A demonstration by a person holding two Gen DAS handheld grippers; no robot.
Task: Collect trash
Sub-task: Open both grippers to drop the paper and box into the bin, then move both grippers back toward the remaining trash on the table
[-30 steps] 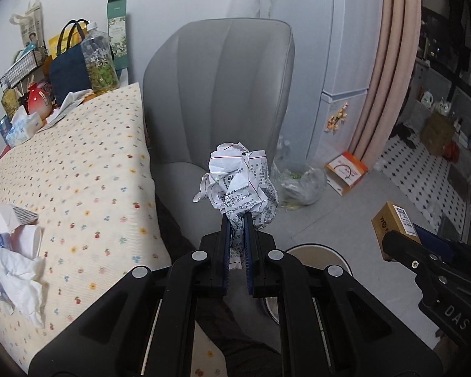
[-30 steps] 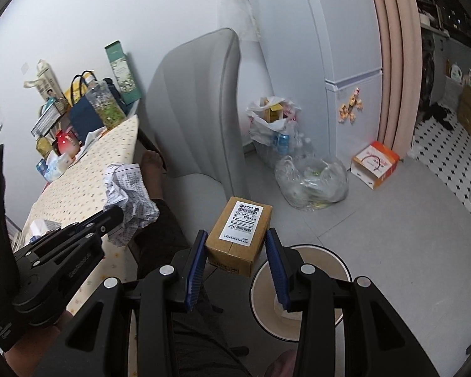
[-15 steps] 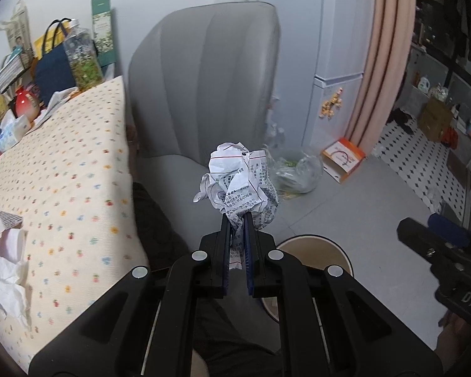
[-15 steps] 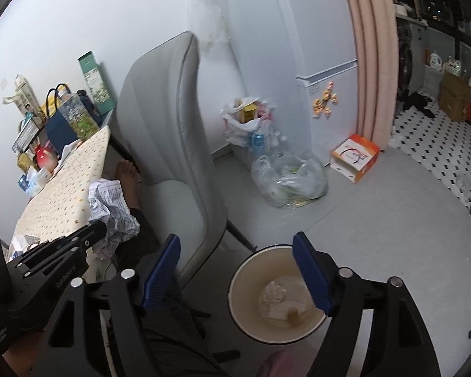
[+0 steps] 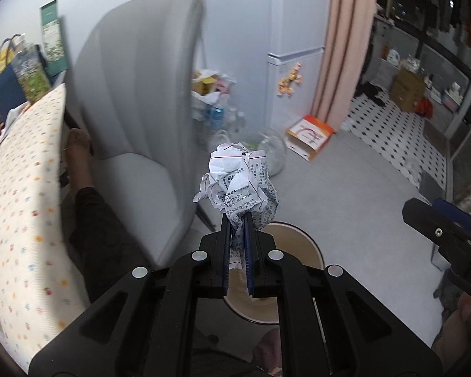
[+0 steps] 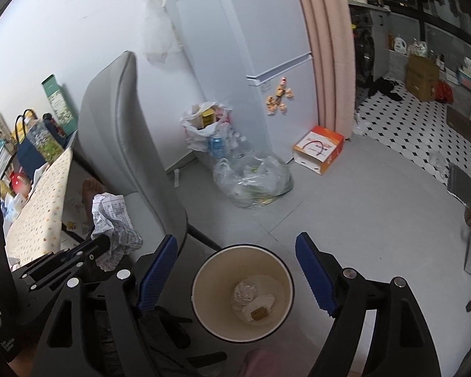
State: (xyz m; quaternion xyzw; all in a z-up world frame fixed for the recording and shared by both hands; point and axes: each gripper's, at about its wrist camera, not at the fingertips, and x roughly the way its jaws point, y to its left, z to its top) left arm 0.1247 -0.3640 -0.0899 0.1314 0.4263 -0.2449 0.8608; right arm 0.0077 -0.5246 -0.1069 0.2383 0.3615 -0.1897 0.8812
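Left gripper (image 5: 237,224) fingers clamp crumpled printed paper (image 5: 238,188), text too small to read, above the bin (image 6: 241,292). Right gripper (image 6: 235,279) fingers spread wide, empty, over the bin.

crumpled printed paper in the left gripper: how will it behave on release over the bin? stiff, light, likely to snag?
The crumpled paper is probably very light: thin printed sheet, loosely wadded. Likely springy, so it may cling briefly to the left gripper, whose jaws pinch a fold. It should not bounce much in the bin, where soft scraps already lie.
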